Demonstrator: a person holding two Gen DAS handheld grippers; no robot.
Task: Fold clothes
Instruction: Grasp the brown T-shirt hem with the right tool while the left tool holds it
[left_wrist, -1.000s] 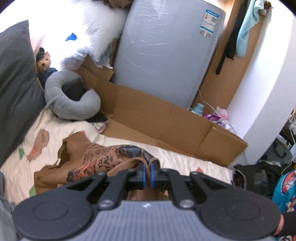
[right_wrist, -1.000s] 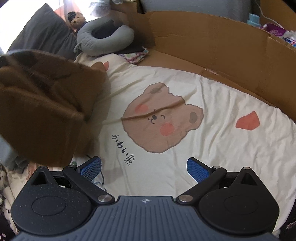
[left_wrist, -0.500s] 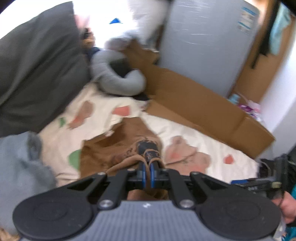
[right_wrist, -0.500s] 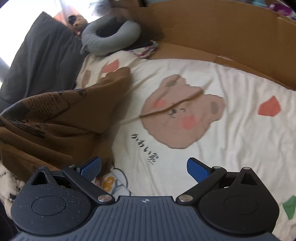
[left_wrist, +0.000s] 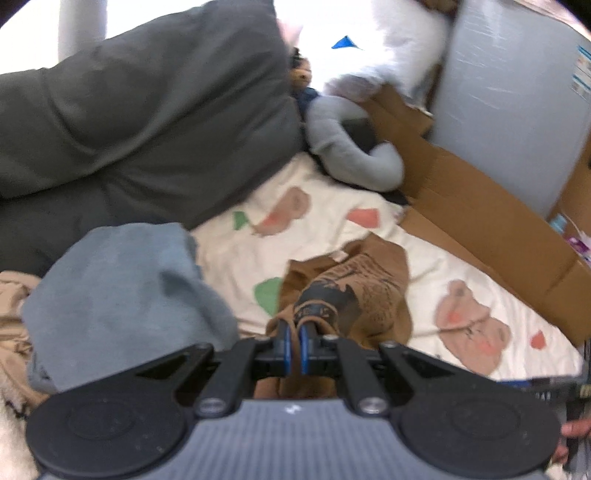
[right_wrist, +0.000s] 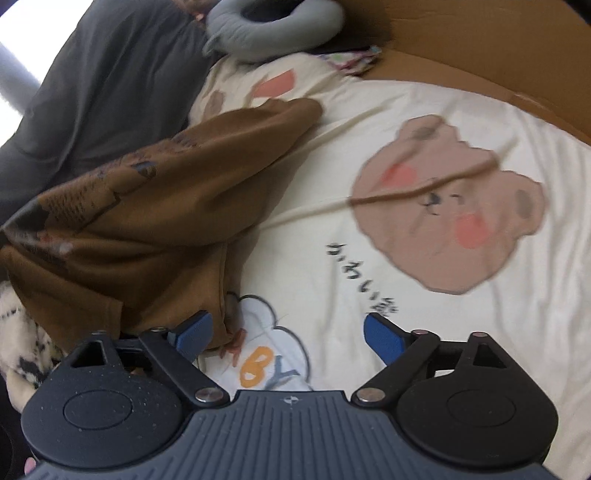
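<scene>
A brown printed shirt (left_wrist: 373, 280) hangs bunched over the cream bear-print sheet (left_wrist: 321, 221), and my left gripper (left_wrist: 294, 343) is shut on a fold of it. In the right wrist view the same brown shirt (right_wrist: 147, 206) drapes at the left, its lower hem beside the left blue pad (right_wrist: 192, 332). My right gripper (right_wrist: 286, 332) is wide, its jaws closing, with only the sheet (right_wrist: 332, 280) between them. The shirt's far end rests on the sheet.
A dark grey pillow (left_wrist: 140, 122) fills the left. A blue-grey garment (left_wrist: 118, 299) is piled near the left gripper. A grey neck pillow (left_wrist: 354, 155), a cardboard wall (left_wrist: 480, 214) and a wrapped grey mattress (left_wrist: 517, 103) bound the far side.
The left gripper swung left and lower with the shirt still pinched, bringing the pillow and blue-grey pile into view. The right gripper moved closer to the shirt's hem and its jaws narrowed slightly.
</scene>
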